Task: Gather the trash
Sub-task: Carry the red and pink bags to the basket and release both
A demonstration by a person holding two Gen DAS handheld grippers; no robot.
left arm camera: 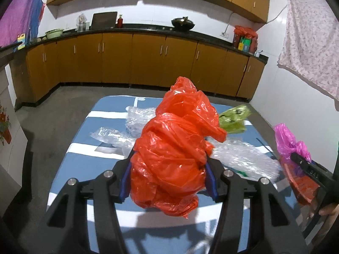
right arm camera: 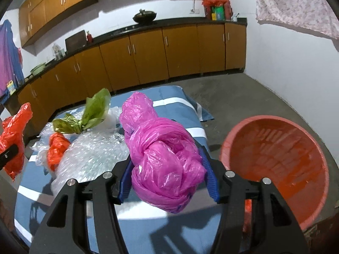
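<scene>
My left gripper (left arm camera: pixel 169 175) is shut on a crumpled orange plastic bag (left arm camera: pixel 175 146) and holds it above the blue-and-white striped cloth (left arm camera: pixel 84 165). My right gripper (right arm camera: pixel 167 177) is shut on a knotted magenta plastic bag (right arm camera: pixel 161 154), held above the cloth's right edge, beside a red plastic tub (right arm camera: pixel 275 169). On the cloth lie a green bag (right arm camera: pixel 93 110), a small orange bag (right arm camera: pixel 56 148) and clear bubble wrap (right arm camera: pixel 95 154). The left wrist view also shows the green bag (left arm camera: pixel 233 118), the bubble wrap (left arm camera: pixel 243 158) and the magenta bag (left arm camera: pixel 290 144).
The cloth-covered table stands on a grey concrete floor (right arm camera: pixel 243 97). Wooden kitchen cabinets (left arm camera: pixel 131 61) run along the back wall. A floral cloth (left arm camera: pixel 311 42) hangs at the right. A white panel with a flower print (left arm camera: pixel 6 127) stands at the left.
</scene>
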